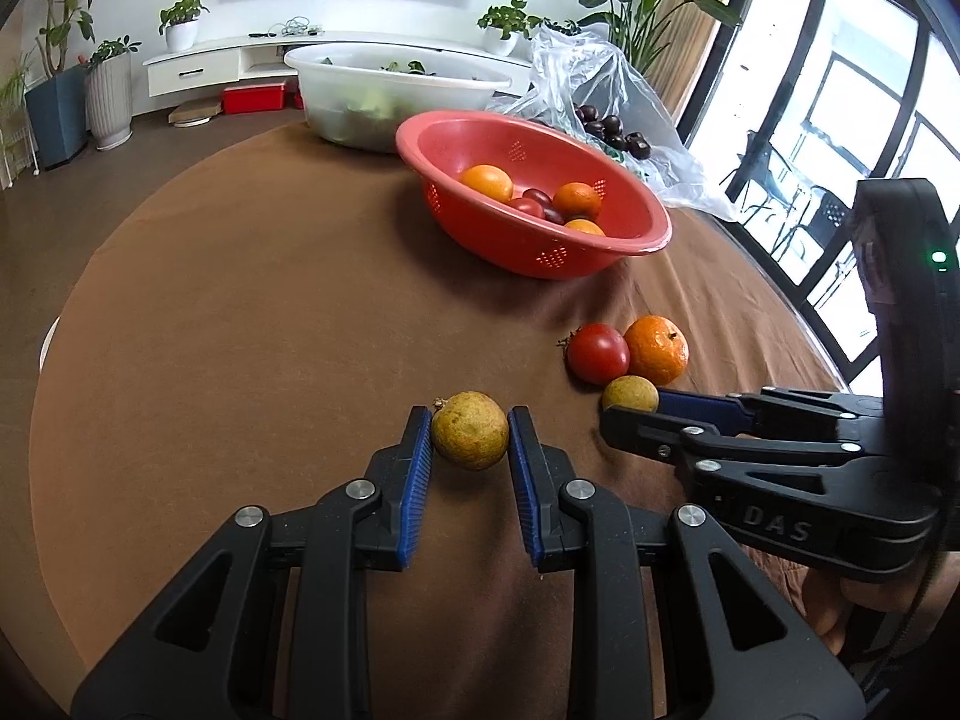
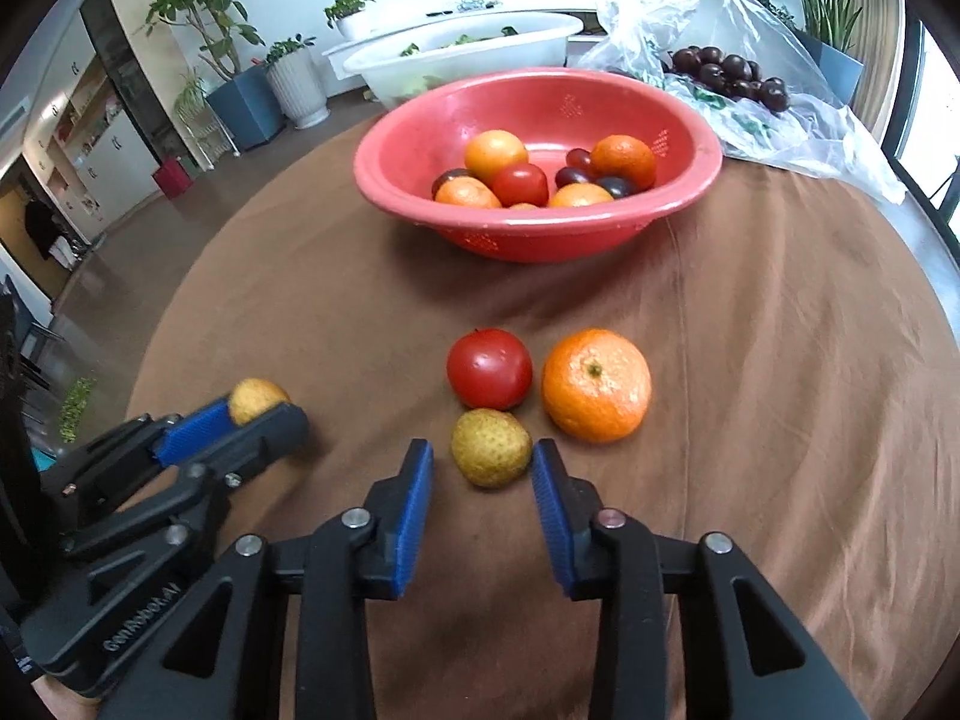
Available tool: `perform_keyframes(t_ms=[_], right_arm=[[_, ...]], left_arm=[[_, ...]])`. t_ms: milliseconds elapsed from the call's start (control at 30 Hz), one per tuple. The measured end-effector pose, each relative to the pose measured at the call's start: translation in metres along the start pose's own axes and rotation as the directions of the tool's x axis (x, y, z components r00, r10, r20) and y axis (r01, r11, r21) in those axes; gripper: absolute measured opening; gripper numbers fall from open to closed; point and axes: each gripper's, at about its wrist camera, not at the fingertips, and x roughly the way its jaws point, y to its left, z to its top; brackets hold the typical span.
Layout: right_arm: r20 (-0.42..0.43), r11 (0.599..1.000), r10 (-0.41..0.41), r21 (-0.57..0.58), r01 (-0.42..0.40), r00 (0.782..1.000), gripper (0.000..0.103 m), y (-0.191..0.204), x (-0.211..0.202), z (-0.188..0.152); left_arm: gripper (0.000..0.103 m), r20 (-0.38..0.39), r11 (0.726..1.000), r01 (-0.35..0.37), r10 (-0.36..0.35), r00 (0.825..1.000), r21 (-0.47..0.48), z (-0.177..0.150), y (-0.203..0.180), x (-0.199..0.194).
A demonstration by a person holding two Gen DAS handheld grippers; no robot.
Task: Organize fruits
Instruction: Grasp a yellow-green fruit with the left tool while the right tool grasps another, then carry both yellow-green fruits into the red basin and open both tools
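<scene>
My left gripper is shut on a yellow-brown round fruit, low over the brown tablecloth; from the right wrist it shows at the left. To its right, my right gripper straddles a second yellow-brown fruit. Its right pad is at the skin and a thin gap shows at the left pad. A red tomato and an orange mandarin lie just beyond that fruit. The red perforated bowl farther back holds mandarins, tomatoes and dark plums.
A white plastic basin with greens stands behind the red bowl. A clear plastic bag with dark plums lies at the back right. The round table's edge curves close on the right, by the windows.
</scene>
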Motion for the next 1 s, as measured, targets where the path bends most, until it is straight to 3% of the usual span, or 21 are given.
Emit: perform_keyframes(t_ms=[367, 733, 1000], right_arm=[[0.009, 1.000, -0.007, -0.004, 0.007, 1.000, 0.031, 0.001, 0.002, 0.002], [0.004, 0.998, 0.058, 0.003, -0.058, 0.998, 0.031, -0.004, -0.017, -0.012], [0.088, 0.994, 0.101, 0.041, -0.105, 0.991, 0.030, -0.034, -0.053, -0.005]], left_arm=[[0.024, 0.004, 1.000, 0.017, -0.017, 1.000, 0.009, 0.000, -0.002, -0.001], [0.024, -0.004, 0.999, 0.021, -0.021, 1.000, 0.039, -0.001, -0.009, 0.002], [0.024, 0.004, 0.997, 0.033, -0.033, 0.999, 0.068, 0.001, -0.017, -0.001]])
